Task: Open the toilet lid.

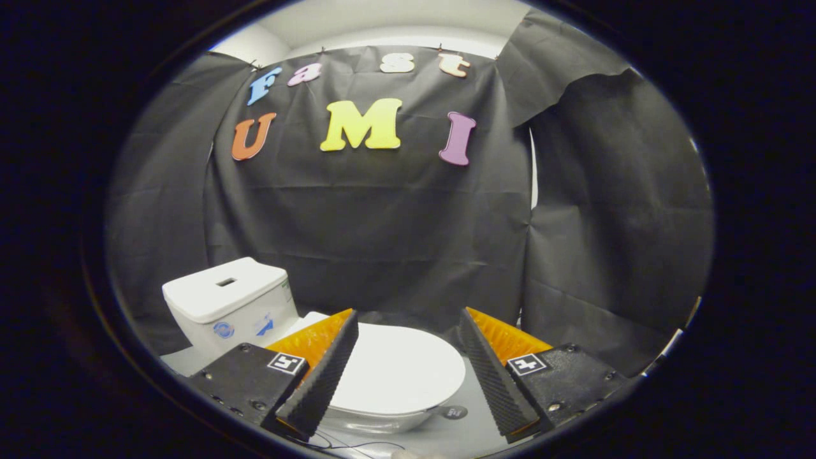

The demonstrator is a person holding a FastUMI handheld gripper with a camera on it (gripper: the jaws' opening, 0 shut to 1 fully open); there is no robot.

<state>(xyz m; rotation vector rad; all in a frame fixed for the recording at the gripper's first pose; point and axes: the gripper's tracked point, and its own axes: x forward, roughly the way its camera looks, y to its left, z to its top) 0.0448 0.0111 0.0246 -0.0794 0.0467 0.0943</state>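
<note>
1. White plastic makes up the small toilet (306, 344), which stands on a pale grey worktop (446, 437) in front of the black cloth wall (382, 242)
2. Its lid (395, 370) is down, lying flat over the bowl (376, 421), and shows as a smooth white oval
3. Behind the lid and to the left rises the boxy tank (229, 306), with a rectangular slot in its top and small blue marks on its front face
4. The claw (408, 373) is open, its two fingers spread wide apart with nothing held between them
5. Most of the lid sits in the gap between the fingers; the left finger (322, 376) overlaps the lid's left side in this view, and whether it touches the lid cannot be told
6. The right finger (494, 376) lies just right of the lid's rounded front edge, apart from it
7. A small dark round tag (454, 412) lies on the worktop beside the bowl's rim, near the right finger
8. Thin dark wires (344, 443) run across the worktop just below the bowl
</note>
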